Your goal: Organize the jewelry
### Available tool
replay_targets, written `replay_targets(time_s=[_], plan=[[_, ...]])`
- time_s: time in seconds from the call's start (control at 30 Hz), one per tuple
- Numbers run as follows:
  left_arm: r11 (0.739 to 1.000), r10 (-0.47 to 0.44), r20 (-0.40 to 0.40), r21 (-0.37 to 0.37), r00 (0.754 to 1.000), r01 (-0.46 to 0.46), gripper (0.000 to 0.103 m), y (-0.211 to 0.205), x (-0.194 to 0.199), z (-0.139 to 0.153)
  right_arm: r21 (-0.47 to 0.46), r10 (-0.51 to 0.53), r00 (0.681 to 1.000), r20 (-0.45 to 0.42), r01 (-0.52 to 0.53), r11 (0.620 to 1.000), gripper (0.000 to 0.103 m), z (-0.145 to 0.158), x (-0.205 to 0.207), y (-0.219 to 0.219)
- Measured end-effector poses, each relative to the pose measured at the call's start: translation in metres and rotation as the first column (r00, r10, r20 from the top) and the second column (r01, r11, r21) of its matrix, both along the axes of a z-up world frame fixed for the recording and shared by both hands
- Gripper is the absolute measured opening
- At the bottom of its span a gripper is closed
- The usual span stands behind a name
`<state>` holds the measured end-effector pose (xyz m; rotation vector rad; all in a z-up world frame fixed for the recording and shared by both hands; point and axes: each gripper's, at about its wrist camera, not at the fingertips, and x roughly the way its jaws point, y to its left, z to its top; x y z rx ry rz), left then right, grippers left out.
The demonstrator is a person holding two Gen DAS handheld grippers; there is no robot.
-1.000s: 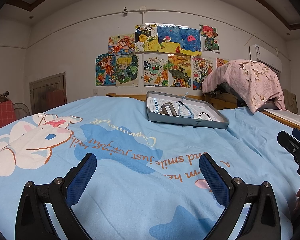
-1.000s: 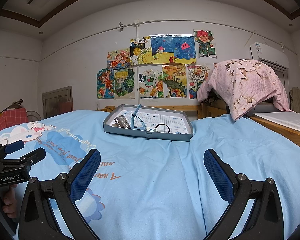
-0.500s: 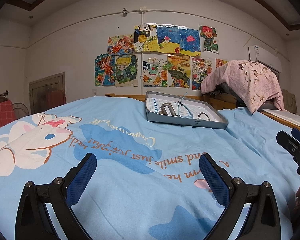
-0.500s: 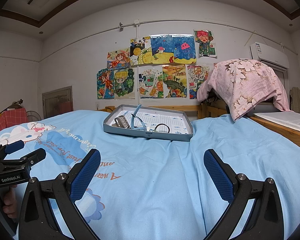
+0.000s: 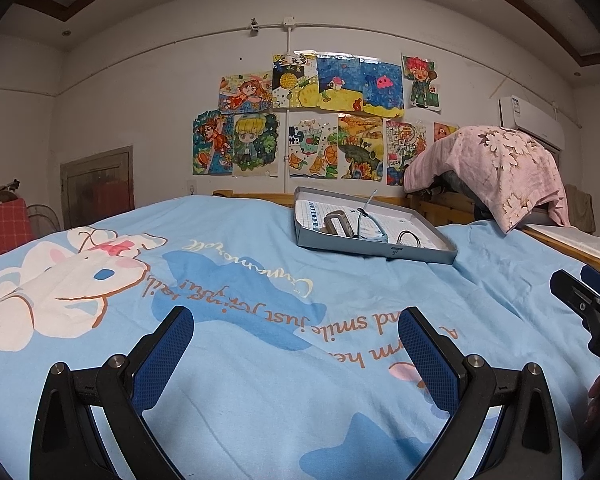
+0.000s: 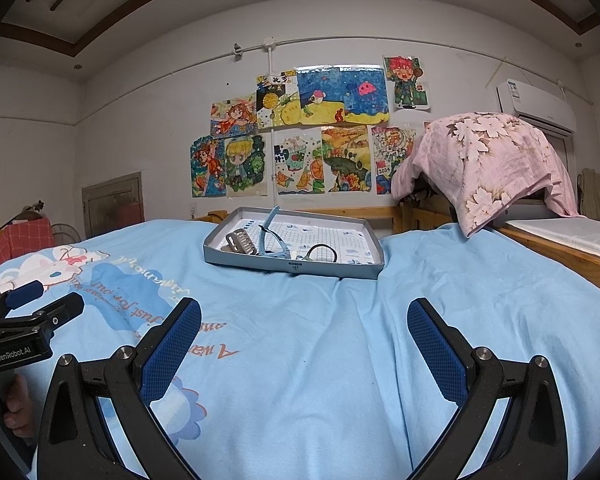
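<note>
nothing moved: both hand-held grippers [image 5: 296,332] [image 6: 304,324] gape; grey tray [image 6: 296,266] holds jewelry.

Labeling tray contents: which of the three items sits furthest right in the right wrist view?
The black ring-shaped loop, lying flat in the grey tray. The metallic comb-like clip sits leftmost, the light blue piece between them.
</note>
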<state>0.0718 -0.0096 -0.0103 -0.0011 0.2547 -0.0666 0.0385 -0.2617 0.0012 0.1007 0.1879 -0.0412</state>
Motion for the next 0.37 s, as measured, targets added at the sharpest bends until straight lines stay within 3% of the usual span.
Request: replay_targets(time_s=[0.37], plan=[[1.0, 0.002, 0.002, 0.001, 1.0, -0.002, 0.103, -0.0012, -0.0012, 0.0006, -0.013, 0.007, 1.0, -0.004, -0.007, 1.0, 0.101, 0.0007, 0.002, 0.0041]])
